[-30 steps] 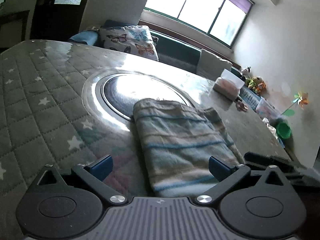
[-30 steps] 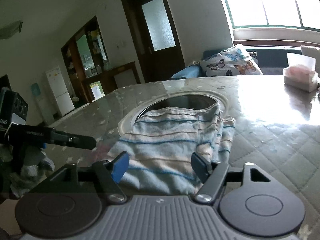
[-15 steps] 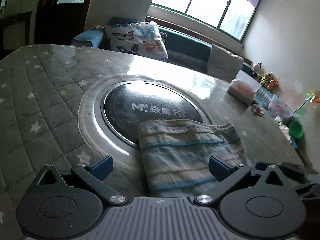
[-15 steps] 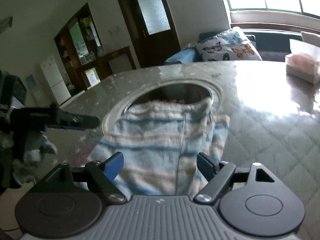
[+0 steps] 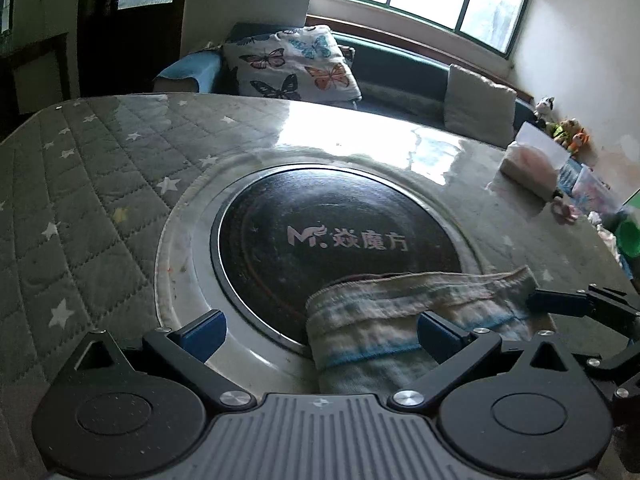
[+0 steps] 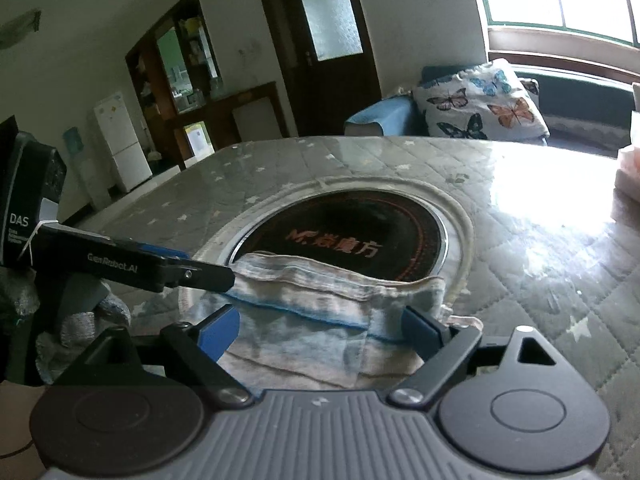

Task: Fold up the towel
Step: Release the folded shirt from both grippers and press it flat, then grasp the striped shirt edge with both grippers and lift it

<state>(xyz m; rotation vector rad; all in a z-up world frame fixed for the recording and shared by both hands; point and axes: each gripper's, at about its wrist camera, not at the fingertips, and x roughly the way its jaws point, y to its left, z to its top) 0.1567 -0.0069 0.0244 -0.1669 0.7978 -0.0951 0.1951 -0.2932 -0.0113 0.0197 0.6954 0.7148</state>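
The folded towel of pale cloth with blue stripes (image 5: 404,320) is laid on the bench covered in grey quilted star-print cloth (image 5: 80,184), its far edge overlapping the near rim of the round black glass hob plate (image 5: 320,232). The left claw (image 5: 320,330) is held wide open, nothing gripped. The right claw (image 6: 320,328), just opened wider, is spread above the towel with nothing pressed.

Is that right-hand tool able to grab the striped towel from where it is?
Probably yes: the right tool stands open just over the towel, with nothing between them.
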